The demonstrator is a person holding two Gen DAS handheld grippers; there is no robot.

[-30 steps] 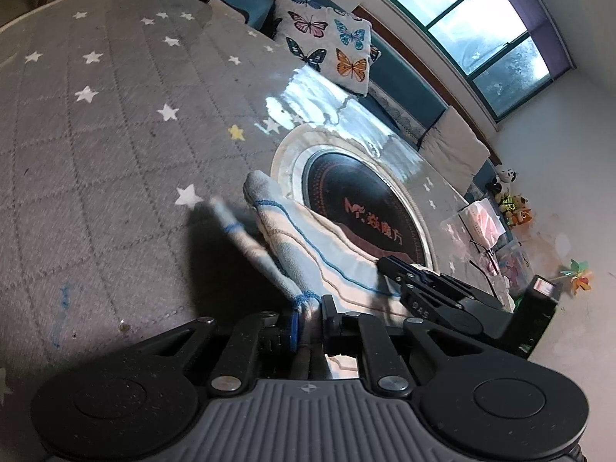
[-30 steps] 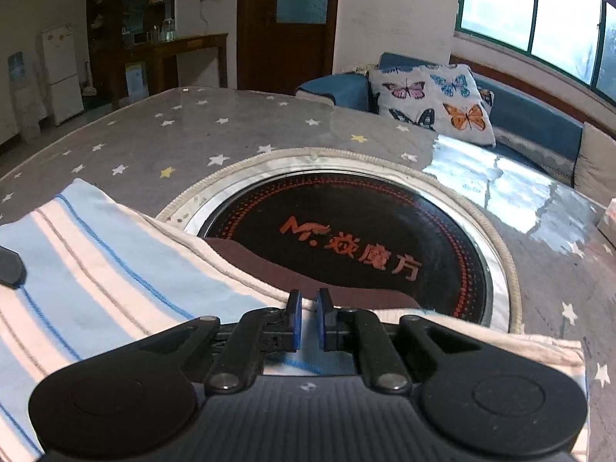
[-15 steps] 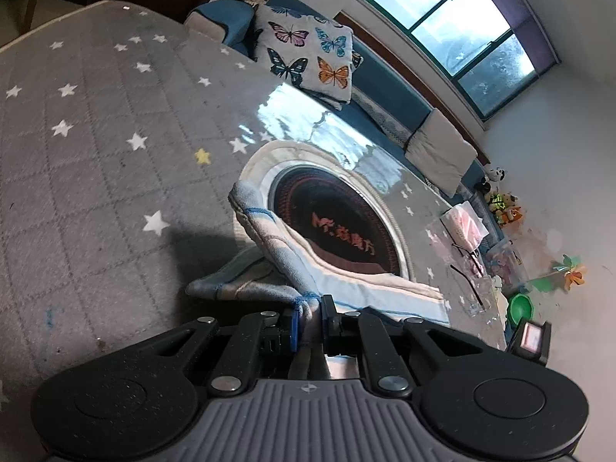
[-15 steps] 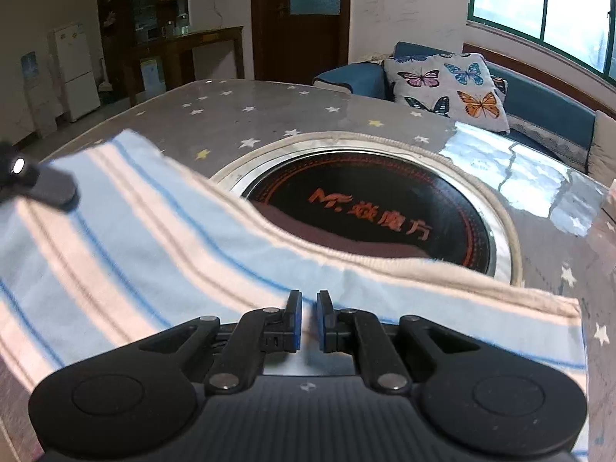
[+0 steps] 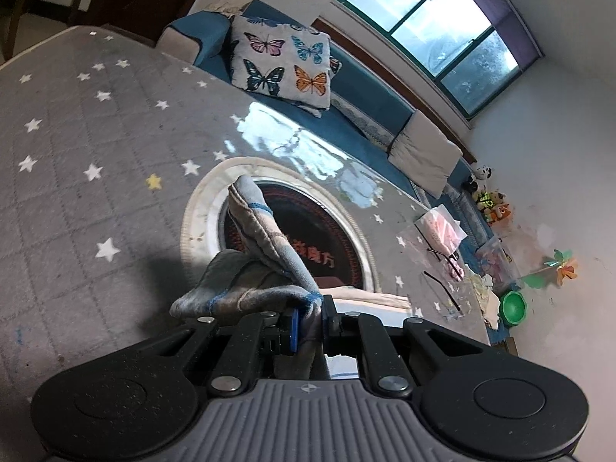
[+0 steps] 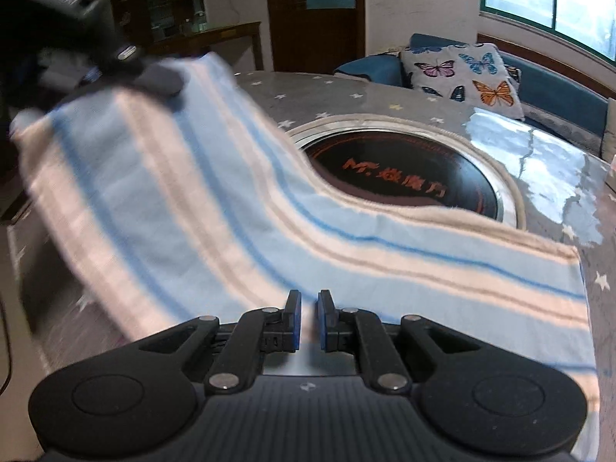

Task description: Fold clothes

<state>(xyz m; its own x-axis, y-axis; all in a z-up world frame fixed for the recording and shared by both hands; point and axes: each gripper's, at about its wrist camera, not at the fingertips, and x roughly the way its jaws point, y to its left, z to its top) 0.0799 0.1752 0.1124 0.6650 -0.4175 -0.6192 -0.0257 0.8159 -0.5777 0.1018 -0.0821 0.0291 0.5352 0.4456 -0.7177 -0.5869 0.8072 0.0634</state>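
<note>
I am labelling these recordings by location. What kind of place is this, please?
Most likely a living room in a home: a blue sofa with a butterfly cushion under a window, and soft toys in the corner.

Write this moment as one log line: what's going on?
task: fold clothes | left gripper: shut on cloth edge | right gripper: shut on cloth edge | cloth: striped, lifted above table

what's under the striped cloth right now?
Under the lifted striped cloth lies the starred grey table cover and the near edge of the round black inset. Whatever lies beneath its flat right end is covered.
</note>
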